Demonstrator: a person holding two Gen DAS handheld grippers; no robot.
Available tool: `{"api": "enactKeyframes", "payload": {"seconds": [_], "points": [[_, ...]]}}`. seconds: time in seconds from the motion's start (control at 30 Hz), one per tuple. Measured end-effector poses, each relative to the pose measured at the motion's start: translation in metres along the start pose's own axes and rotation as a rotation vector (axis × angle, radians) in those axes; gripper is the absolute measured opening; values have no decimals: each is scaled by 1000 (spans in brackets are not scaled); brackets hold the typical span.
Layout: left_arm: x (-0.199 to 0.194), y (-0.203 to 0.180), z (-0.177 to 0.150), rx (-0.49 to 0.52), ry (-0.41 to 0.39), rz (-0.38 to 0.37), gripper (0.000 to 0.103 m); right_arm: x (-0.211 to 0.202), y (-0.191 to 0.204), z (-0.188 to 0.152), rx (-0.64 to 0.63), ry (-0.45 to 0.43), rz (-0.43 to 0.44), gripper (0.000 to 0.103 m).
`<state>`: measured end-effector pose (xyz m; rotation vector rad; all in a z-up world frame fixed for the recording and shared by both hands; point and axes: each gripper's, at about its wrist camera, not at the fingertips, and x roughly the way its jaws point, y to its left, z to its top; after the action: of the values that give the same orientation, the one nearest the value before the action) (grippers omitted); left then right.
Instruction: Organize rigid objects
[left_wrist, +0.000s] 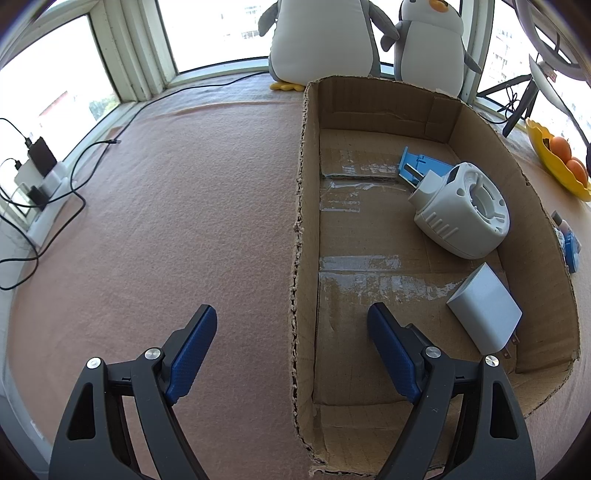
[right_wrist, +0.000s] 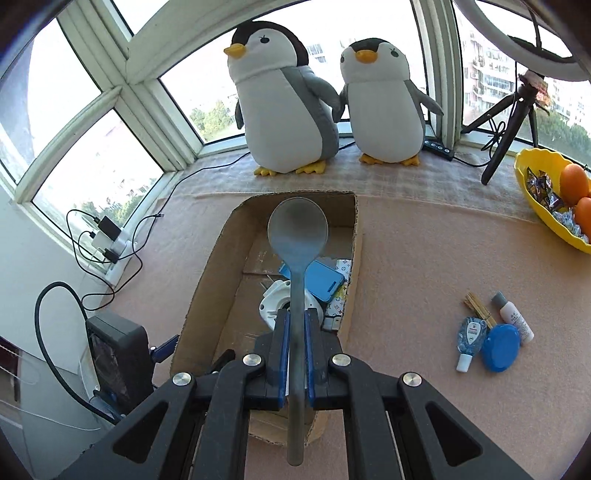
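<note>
Right gripper (right_wrist: 296, 325) clamped the grey metal spoon (right_wrist: 297, 236) mid-frame over the brown cardboard box (right_wrist: 207, 280); left gripper (left_wrist: 291, 328) hung open, lower frame.

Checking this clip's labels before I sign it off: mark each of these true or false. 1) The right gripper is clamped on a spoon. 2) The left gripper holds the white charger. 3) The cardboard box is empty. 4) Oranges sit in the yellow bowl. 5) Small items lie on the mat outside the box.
1) True: the right gripper is shut on the spoon handle, its bowl pointing out over the cardboard box.
2) False: the left gripper is open and holds nothing; the white charger lies in the box.
3) False: it holds the charger, a white round device and a blue piece.
4) True: oranges sit in the yellow bowl.
5) True: a blue round lid and small bottles lie there.
</note>
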<state>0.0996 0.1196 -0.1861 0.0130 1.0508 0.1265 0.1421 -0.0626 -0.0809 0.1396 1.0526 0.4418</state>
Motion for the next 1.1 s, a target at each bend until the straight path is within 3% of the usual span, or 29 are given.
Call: {"api": "enactKeyframes", "payload": {"seconds": [0.23,0.67,0.7,0.77,0.8,1.1], "points": [[0,0,0,-2,0,-1,85,36,31,5,-66,55,27,7],[1,-1,0,0,0,2,85,85,51,3,-156,129,2,8],[1,-1,0,0,0,3,85,86,50,4,-153,128,-2,9],[1,0,0,0,-1,3,85,85,47,4,-141,124,4,29],[2,0,0,0,-1,3,85,83,45,4,-133,112,6,32],[2,-1,0,-1,-3,10,85,52,31,3,-109,49,31,34]]}}
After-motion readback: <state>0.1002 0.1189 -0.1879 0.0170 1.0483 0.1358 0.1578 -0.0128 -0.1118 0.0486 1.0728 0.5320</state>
